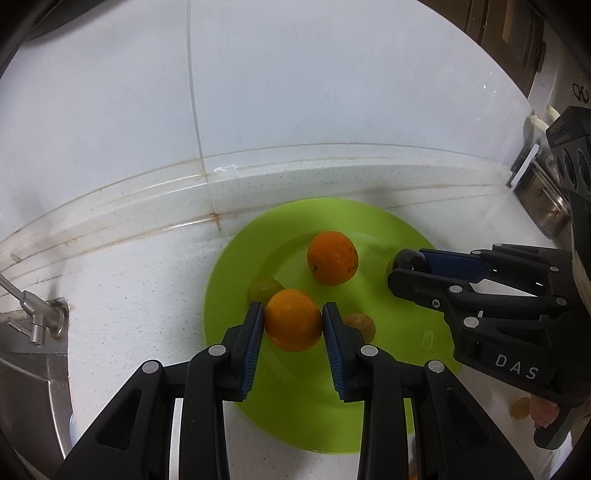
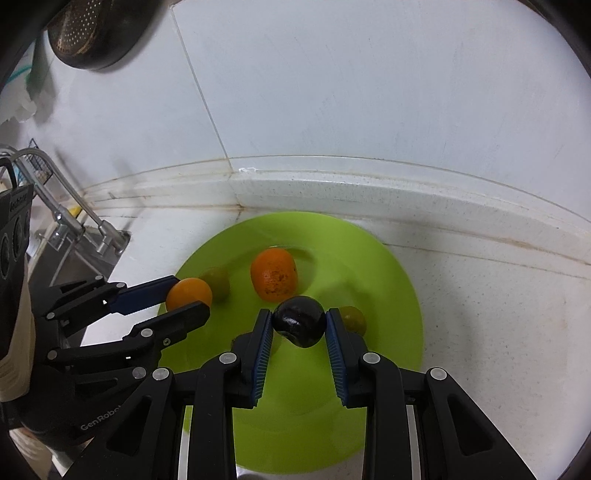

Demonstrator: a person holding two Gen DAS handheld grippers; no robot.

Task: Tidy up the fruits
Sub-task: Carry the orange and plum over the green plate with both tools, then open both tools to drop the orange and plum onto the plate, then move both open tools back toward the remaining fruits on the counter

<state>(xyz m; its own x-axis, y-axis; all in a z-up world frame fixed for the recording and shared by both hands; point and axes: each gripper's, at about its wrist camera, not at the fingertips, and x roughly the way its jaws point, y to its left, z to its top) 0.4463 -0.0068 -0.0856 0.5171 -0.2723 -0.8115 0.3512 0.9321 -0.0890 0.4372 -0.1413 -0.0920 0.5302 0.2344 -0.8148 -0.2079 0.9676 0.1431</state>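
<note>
Over the middle of both frames sits a lime-green plate [image 1: 229,280] on a pale speckled counter [image 1: 140,280], pushed close to the raised ledge at the foot of the white tiled wall [image 1: 295,74]; it looks like the gathering place for the fruit. At lower centre of the left view, the left gripper [image 1: 293,319] pinches a smooth, round orange [image 1: 293,321] between its ribbed blue pads [image 1: 255,332], one pad on each side at the fruit's widest part, probably so a ball shape cannot squirt out. Whether that orange rests on the plate or hangs just above it I cannot tell. At lower centre of the right view, the right gripper [image 2: 299,325] squeezes a glossy, nearly black round fruit [image 2: 299,326] the same way, low over the plate. Loose on the plate lie a second orange [image 1: 332,257] with dimpled, slightly blemished skin, above centre, a small greenish-yellow fruit [image 1: 264,290] partly hidden behind the left pad, and a dull brownish one [image 1: 364,325] just beside the held orange. Another small yellowish fruit [image 2: 352,318] peeks from behind the right pad. A steel tap [image 2: 66,218] and sink [image 1: 33,369] stand at the left edge, and a dark perforated strainer [image 2: 96,33] hangs at upper left. Both grips seem gentle enough for soft skins.
</note>
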